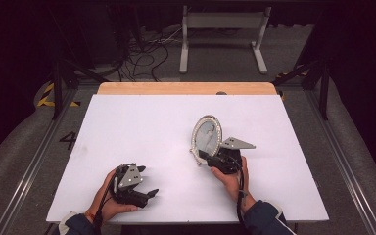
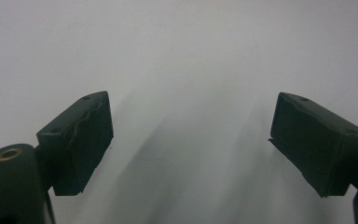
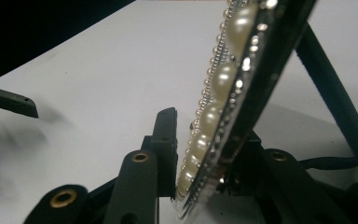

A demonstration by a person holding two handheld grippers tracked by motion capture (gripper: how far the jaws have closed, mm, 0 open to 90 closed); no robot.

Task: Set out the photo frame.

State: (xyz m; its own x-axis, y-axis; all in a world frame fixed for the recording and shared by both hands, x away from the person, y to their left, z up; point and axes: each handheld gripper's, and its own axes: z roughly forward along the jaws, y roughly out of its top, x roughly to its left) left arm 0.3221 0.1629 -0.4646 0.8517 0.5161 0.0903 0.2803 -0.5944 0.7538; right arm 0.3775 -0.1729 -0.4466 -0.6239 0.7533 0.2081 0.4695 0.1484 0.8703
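Note:
An oval picture frame [image 1: 206, 134] with a pearl-beaded rim stands tilted on the white table [image 1: 142, 127], right of centre. My right gripper [image 1: 204, 157] is shut on its lower rim. In the right gripper view the beaded edge [image 3: 228, 79] sits between the two black jaws [image 3: 200, 154], and the frame's black back strut [image 3: 335, 102] leans down to the table behind it. My left gripper [image 1: 148, 180] rests near the front left edge, pointing right. Its jaws [image 2: 191, 140] are wide open with only bare table between them.
The table's far edge is a bare wooden strip [image 1: 186, 88]. Beyond it are floor cables [image 1: 147, 54] and a white metal stand [image 1: 223, 22]. Dark frame posts [image 1: 57, 88] flank the table. One jaw of the left gripper [image 3: 14, 102] shows in the right gripper view.

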